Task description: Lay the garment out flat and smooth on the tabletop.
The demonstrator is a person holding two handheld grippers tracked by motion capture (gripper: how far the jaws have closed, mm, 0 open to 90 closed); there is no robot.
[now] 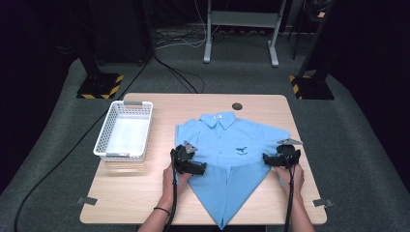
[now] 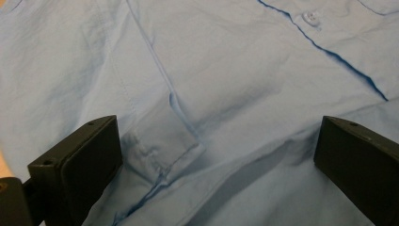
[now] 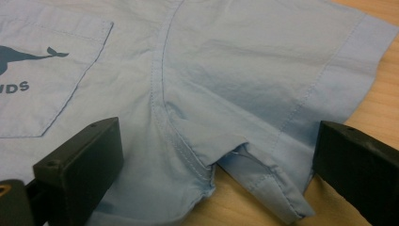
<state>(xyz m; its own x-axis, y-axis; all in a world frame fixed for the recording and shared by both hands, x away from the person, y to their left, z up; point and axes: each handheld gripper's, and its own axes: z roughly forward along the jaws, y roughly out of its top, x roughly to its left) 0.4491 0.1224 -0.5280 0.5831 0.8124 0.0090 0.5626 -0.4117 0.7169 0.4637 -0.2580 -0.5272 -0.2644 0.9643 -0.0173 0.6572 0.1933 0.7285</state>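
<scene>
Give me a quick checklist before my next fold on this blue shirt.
1. Left gripper open over the shirt: ok.
2. Right gripper open at the sleeve's underarm: ok.
3. Lower sides folded into a point toward the near edge: ok.
4. Collar flat, whale logo facing up: ok.
5. Cloth between either jaws: cannot tell.
6. White basket apart from the shirt: ok.

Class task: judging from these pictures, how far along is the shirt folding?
Done: the blue shirt's lower sides are folded in to a point. In hand: the left gripper and right gripper, both open, sit at the underarms. Left: sleeves remain spread, and the white basket holds nothing.
</scene>
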